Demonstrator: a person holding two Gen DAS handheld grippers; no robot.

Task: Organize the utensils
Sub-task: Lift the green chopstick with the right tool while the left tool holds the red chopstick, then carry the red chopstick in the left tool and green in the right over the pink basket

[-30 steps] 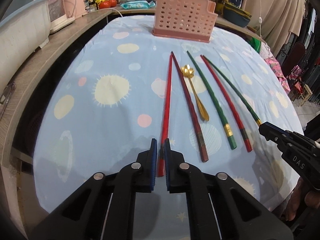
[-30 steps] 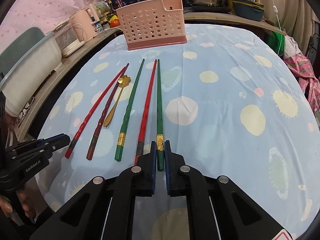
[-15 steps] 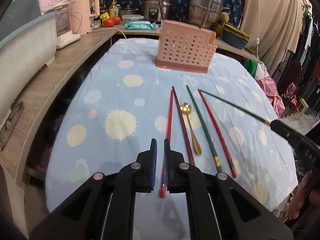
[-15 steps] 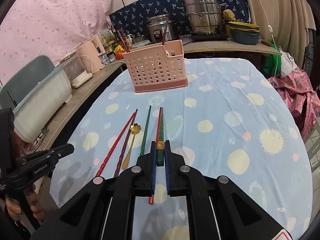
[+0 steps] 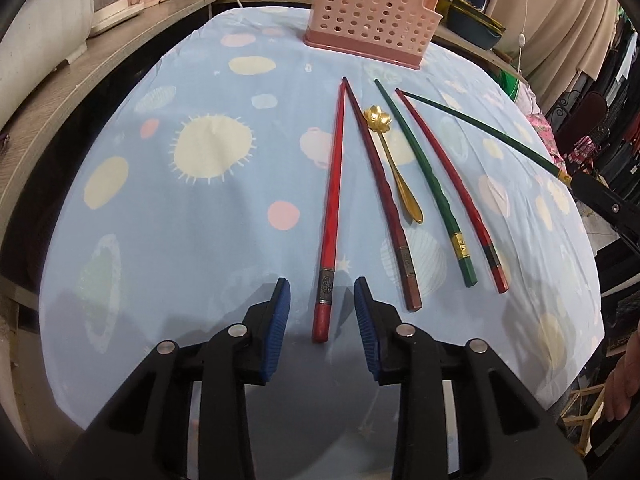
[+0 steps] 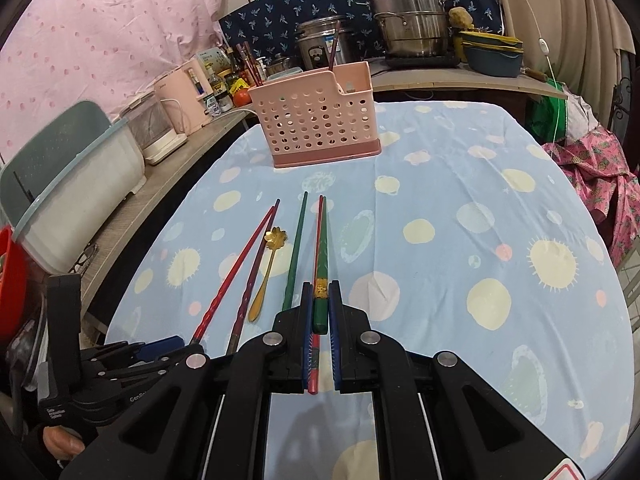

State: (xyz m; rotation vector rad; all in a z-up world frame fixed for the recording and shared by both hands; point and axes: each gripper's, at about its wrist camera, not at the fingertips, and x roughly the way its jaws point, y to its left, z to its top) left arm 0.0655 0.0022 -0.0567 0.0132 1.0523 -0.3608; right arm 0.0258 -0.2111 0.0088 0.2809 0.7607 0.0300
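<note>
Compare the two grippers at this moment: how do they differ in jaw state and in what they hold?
The left gripper is open, its pads either side of a red chopstick that lies on the tablecloth; the right gripper is shut on a green chopstick. In the left wrist view that green chopstick slants above the cloth, lifted, while the red one lies flat. Both grippers have blue pads and black arms.

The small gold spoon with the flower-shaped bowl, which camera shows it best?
The left wrist view: the small gold flower-bowled spoon lies whole and large between a dark red chopstick and a green chopstick. The right wrist view shows it whole too, but smaller and farther off.
</note>
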